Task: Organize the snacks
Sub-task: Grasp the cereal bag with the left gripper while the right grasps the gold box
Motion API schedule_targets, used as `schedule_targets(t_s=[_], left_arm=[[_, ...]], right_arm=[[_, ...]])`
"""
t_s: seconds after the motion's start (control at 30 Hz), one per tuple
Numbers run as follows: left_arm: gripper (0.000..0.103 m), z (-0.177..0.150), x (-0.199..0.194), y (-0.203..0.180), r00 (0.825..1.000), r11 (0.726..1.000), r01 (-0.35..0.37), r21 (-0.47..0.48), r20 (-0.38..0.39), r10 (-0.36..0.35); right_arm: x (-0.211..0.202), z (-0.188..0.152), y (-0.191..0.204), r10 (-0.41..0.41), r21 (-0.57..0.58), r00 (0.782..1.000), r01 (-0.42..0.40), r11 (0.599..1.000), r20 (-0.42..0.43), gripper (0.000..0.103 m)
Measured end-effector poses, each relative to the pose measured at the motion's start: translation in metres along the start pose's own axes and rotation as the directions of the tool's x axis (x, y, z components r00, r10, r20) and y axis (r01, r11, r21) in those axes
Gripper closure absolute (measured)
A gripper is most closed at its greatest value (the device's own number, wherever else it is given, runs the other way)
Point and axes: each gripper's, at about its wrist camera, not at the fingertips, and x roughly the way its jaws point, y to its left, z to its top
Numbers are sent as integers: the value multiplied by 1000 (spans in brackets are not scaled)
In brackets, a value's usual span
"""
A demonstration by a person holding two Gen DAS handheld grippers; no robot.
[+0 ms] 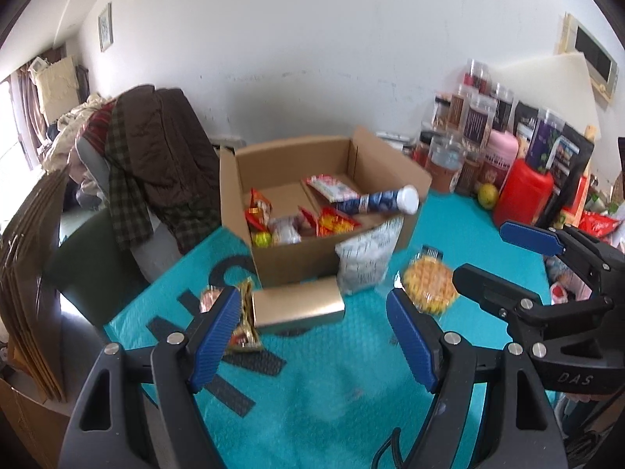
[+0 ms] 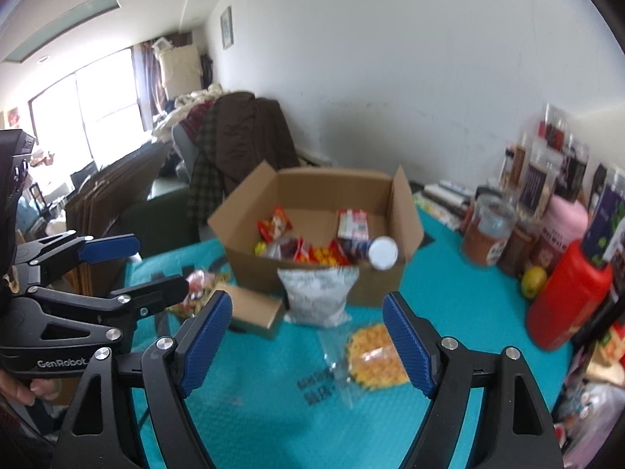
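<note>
A: How do the two claws stand?

B: The left gripper (image 1: pixel 312 336) has its blue pads spread wide over the teal mat (image 1: pixel 332 391), with nothing between them. The right gripper (image 2: pixel 304 342) is spread just as wide, also empty.

A: And the snacks?

B: Most are already in the open cardboard box (image 1: pixel 297 262) at the back of the mat: red and orange packets (image 1: pixel 336 222) and a blue tube with a white cap (image 1: pixel 379 201) leaning on its rim. Outside, a white bag (image 1: pixel 367 262) leans against the box front, a yellow waffle pack (image 2: pixel 377 355) lies flat near the right gripper (its wrapper is clear), and a small gold box (image 1: pixel 299 306) sits beside a crinkly packet (image 1: pixel 244 324).
</note>
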Motion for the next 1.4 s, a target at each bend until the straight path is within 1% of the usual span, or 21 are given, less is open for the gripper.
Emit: schedule_targets(t_s=[0.13, 0.3, 0.37, 0.6, 0.7, 0.83, 1.0, 1.23, 1.33, 1.4], left_arm=[[26, -17, 11, 5, 999, 1000, 5, -21, -49, -6], [26, -33, 23, 18, 996, 998, 10, -64, -91, -16], [26, -39, 28, 24, 994, 997, -2, -81, -106, -6], [26, -50, 42, 45, 989, 991, -47, -125, -144, 29], [26, -53, 50, 56, 987, 988, -71, -138, -154, 49], [26, -54, 65, 71, 983, 982, -86, -169, -174, 56], [26, -52, 80, 85, 979, 975, -106, -194, -194, 67], [26, -43, 99, 96, 976, 972, -117, -203, -206, 74], [26, -40, 111, 99, 971, 972, -125, -197, -224, 79], [26, -40, 117, 101, 968, 971, -131, -198, -235, 82]], right_arm=[[12, -16, 3, 13, 3, 999, -13, 1000, -33, 23], [27, -32, 10, 35, 13, 997, -34, 999, -67, 23], [35, -38, 13, 56, 16, 995, -54, 998, -87, 23], [61, -47, 22, 88, 14, 988, -87, 996, -124, 23], [71, -47, 23, 104, 16, 985, -102, 995, -137, 23], [86, -44, 25, 114, 6, 983, -114, 993, -145, 23], [104, -38, 31, 142, -47, 978, -151, 987, -150, 23], [130, -27, 32, 207, -101, 966, -224, 969, -157, 23], [140, -23, 30, 223, -112, 961, -242, 964, -164, 23], [146, -20, 29, 255, -112, 951, -276, 954, -175, 23]])
